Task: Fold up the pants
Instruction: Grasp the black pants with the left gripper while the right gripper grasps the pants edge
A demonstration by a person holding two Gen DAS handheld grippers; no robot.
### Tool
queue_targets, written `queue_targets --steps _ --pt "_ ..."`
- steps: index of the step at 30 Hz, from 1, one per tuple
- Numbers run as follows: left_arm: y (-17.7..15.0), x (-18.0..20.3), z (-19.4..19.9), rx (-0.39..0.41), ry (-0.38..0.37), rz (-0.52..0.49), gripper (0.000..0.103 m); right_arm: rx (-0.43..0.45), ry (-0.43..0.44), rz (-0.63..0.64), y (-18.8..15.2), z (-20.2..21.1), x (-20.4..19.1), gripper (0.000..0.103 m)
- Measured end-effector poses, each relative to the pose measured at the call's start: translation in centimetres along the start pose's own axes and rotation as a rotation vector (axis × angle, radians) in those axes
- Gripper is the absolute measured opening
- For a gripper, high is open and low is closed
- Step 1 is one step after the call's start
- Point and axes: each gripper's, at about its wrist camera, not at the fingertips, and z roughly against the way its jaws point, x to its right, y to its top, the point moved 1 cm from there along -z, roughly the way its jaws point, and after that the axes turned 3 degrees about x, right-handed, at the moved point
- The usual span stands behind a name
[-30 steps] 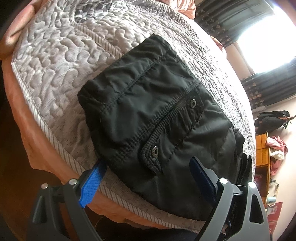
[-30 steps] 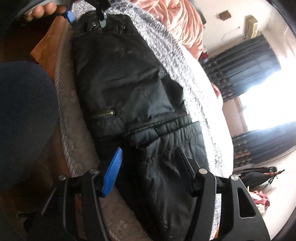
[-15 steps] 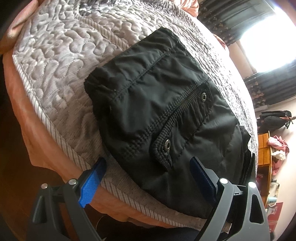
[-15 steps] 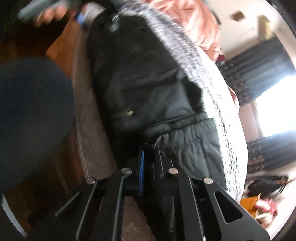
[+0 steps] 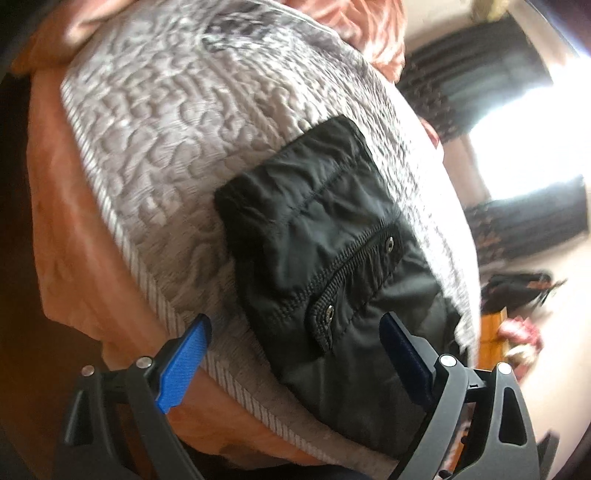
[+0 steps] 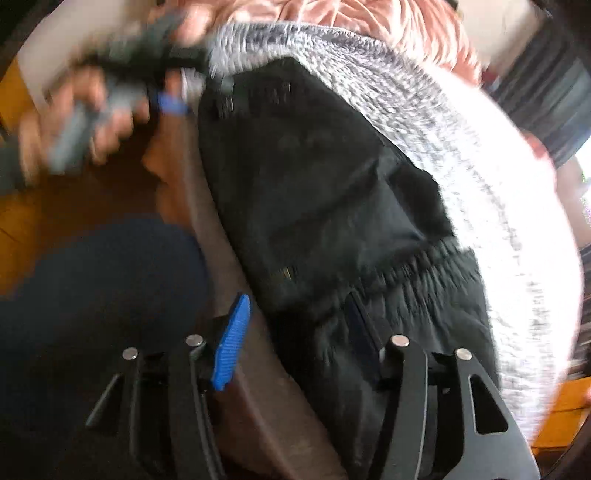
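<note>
Black pants (image 5: 332, 240) lie folded on the grey quilted bedcover (image 5: 166, 129), near the bed's front edge. Snap buttons and a pocket flap show on the end nearest my left gripper (image 5: 295, 332), which hovers open above that end with nothing pressed between its blue pads. In the right wrist view the pants (image 6: 314, 184) run away from me, elastic waistband nearest. My right gripper (image 6: 299, 306) points steeply down over the waistband edge. Its jaws are opening, with cloth lying below and between them but not pinched. The left gripper (image 6: 171, 103) and the hand holding it show blurred at the far end.
An orange sheet (image 5: 74, 240) hangs over the bed's side. A pink blanket (image 6: 369, 18) is bunched at the far end. A dark blue trouser leg (image 6: 92, 295) stands close against the bed. Dark curtains (image 5: 480, 85), a bright window, a black bag (image 5: 517, 288) and wooden furniture lie beyond.
My right gripper was shut on the pants' edge half a second ago; now its jaws have parted and it has lifted. The left gripper has shifted sideways, staying open.
</note>
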Motion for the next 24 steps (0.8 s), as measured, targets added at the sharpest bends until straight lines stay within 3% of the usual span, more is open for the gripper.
queue_targets --steps 6,10,14,19,20,21,24 --pt "1.2 -3.0 0.4 0.037 -0.103 0.174 0.093 -0.019 0.319 -0.097 11.7 -0.2 5.7 0.078" --pt "2.1 -3.7 0.0 0.04 -0.16 0.222 0.093 -0.079 0.417 -0.081 19.5 -4.2 7.3 0.08" --pt "2.5 -3.9 -1.7 0.026 -0.195 0.28 0.093 -0.151 0.442 -0.039 24.2 -8.8 7.8 0.081" --pt "3.4 -3.4 -3.3 0.032 -0.227 0.281 0.09 -0.222 0.491 0.014 28.5 -13.9 7.0 0.084" --pt "3.5 -3.2 -3.5 0.04 -0.226 0.273 0.084 -0.235 0.499 0.026 29.0 -14.6 7.2 0.084" --pt "3.6 -3.2 -3.7 0.038 -0.222 0.268 0.071 -0.246 0.496 0.045 29.6 -15.5 7.0 0.084" --pt "3.7 -3.6 -4.6 0.029 -0.221 0.283 0.06 -0.291 0.505 0.095 31.1 -18.1 6.1 0.084"
